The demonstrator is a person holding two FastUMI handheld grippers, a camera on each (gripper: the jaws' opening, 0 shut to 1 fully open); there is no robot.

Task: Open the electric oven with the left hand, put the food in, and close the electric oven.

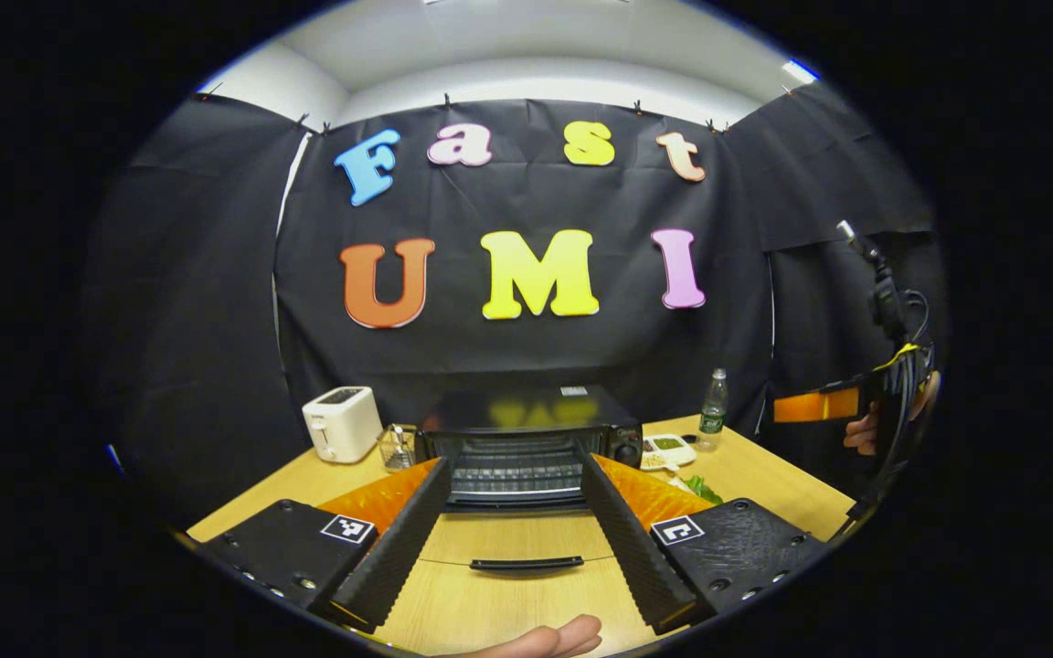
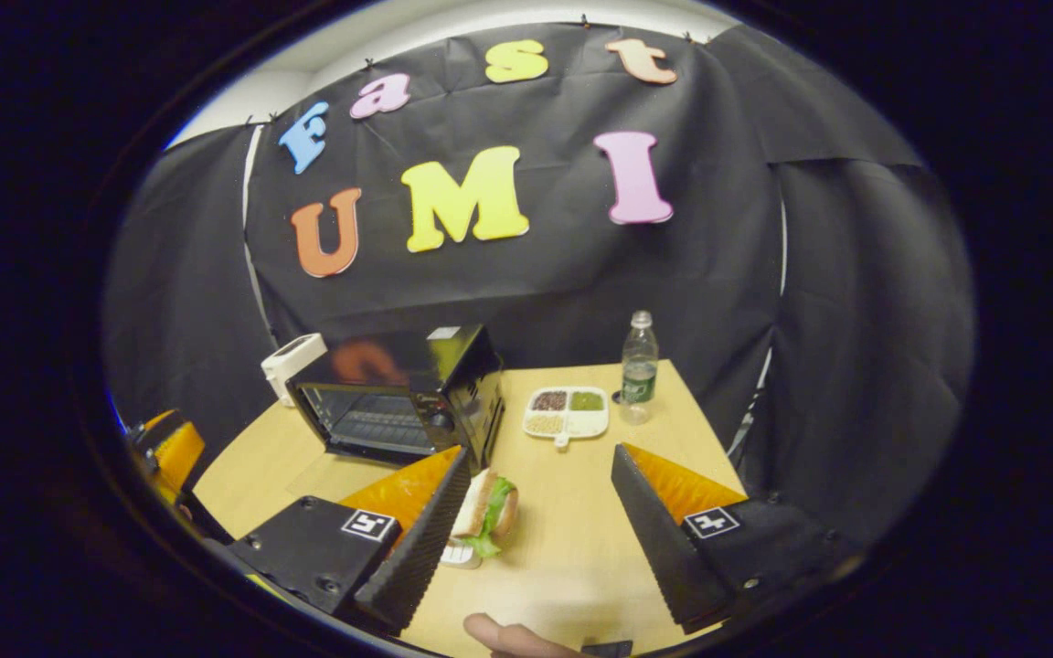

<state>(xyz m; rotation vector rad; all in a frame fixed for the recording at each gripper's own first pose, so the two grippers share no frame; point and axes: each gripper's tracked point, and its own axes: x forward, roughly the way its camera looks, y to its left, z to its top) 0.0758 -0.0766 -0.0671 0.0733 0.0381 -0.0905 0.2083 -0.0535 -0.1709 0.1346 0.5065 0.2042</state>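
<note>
- Left gripper [image 1: 515, 530]: jaws wide apart, nothing between them, held low over the table [image 1: 764, 475], aimed straight at the oven [image 1: 526, 439].
- Oven door [image 1: 517, 548] is down flat toward the gripper; its dark handle [image 1: 526, 564] lies between the two fingers, untouched. The wire rack [image 1: 515, 475] inside is bare.
- A fingertip [image 1: 545, 640] of the holding hand shows at the bottom edge of the left gripper view.
- Right gripper [image 2: 536, 512]: jaws wide apart, gripping nothing, above the table right of the oven.
- Sandwich [image 2: 485, 512] (bun with lettuce) sits on the table just beside the inner face of the right gripper's left finger; contact cannot be told. It lies outside the oven, near its front right corner.
- Beyond the sandwich: divided tray [image 2: 568, 411] of grains, then a water bottle [image 2: 640, 366] near the table's far edge.
- White toaster [image 1: 342, 422] stands left of the oven; a small glass [image 1: 396, 446] sits between them.
- In the left gripper view, the right gripper shows far right, raised, with a hand [image 1: 865, 429] on it.
</note>
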